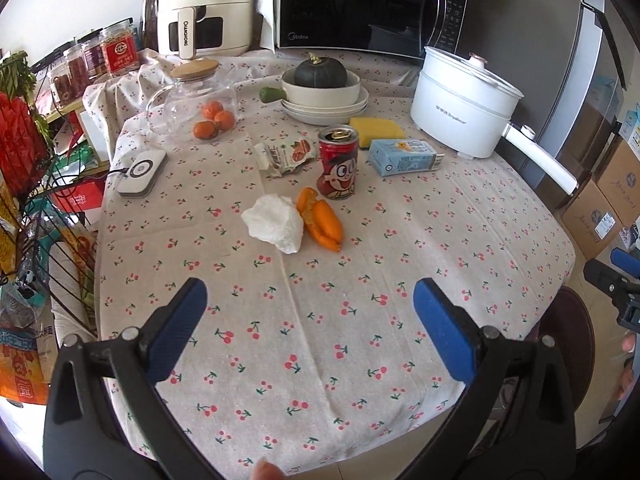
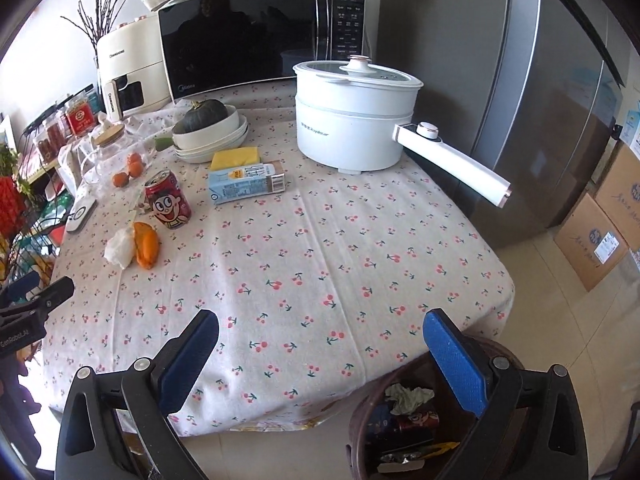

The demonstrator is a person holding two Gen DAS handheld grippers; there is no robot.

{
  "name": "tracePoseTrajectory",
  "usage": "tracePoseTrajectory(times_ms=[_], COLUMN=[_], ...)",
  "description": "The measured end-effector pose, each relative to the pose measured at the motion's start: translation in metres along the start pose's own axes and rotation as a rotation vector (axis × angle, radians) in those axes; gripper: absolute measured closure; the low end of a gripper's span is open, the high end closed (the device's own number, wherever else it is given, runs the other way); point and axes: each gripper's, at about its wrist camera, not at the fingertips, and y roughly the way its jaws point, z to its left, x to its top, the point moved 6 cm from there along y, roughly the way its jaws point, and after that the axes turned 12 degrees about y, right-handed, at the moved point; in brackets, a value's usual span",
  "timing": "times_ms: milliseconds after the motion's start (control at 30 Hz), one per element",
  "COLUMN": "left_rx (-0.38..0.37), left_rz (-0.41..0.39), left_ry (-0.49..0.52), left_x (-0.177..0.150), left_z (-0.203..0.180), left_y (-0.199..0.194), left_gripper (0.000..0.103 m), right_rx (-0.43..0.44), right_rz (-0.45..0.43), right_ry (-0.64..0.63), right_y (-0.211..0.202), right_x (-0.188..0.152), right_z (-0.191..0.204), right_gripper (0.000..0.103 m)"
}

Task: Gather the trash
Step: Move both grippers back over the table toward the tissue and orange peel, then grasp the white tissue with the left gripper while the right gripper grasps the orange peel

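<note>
From the left wrist view, the left gripper (image 1: 310, 304) is hovering over the near part of the desk (image 1: 360, 340), its blue fingers (image 1: 180, 328) standing wide apart with nothing between them. Ahead of it, near the middle of the cherry-print cloth, a crumpled white tissue (image 1: 276, 222) is lying against a piece of orange peel (image 1: 322, 220). Just behind them a red drink can (image 1: 337, 164) is standing upright with its top opened, a torn snack wrapper (image 1: 284, 154) is lying to its left, and a blue carton (image 1: 402, 156) is lying on its side to its right, in front of a yellow sponge (image 1: 376, 128). The right gripper (image 1: 616, 280) is showing at the right edge of this view, off the desk's corner.

From the right wrist view, the right gripper (image 2: 322, 346) is hanging over the desk's near right corner, its fingers (image 2: 454, 360) spread fully apart and empty. Below them, on the floor beside the desk, a dark round trash bin (image 2: 356, 432) is holding a crumpled tissue, a red can and other scraps. The red drink can (image 2: 168, 200), blue carton (image 2: 244, 186), white tissue (image 2: 120, 250) and orange peel (image 2: 146, 248) are sitting well apart from this gripper, toward the far left.
</note>
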Motion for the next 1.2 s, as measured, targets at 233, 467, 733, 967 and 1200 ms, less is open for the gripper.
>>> tracePoseTrajectory(times_ms=[233, 467, 733, 967, 1200], left_rx=[-0.072, -0.067, -0.070, -0.067, -0.074], left_rz=[0.081, 0.071, 0.096, 0.102, 0.093], left_ry=[-0.093, -0.175, -0.327, -0.270, -0.180], left_x=[0.001, 0.009, 0.011, 0.018, 0.015], left_z=[0.023, 0.034, 0.054, 0.042, 0.045], left_y=[0.054, 0.094, 0.128, 0.138, 0.112], left_gripper=[0.000, 0.001, 0.019, 0.065, 0.087], right_rx=[0.009, -0.011, 0.022, 0.014, 0.047], right_rz=[0.066, 0.120, 0.159, 0.177, 0.171], right_ry=[-0.040, -0.034, 0.031, 0.028, 0.001], right_y=[0.038, 0.073, 0.088, 0.097, 0.101], right_x=[0.005, 0.008, 0.012, 0.008, 0.008], right_z=[0.019, 0.027, 0.036, 0.041, 0.064], right_gripper=[0.000, 0.000, 0.000, 0.000, 0.000])
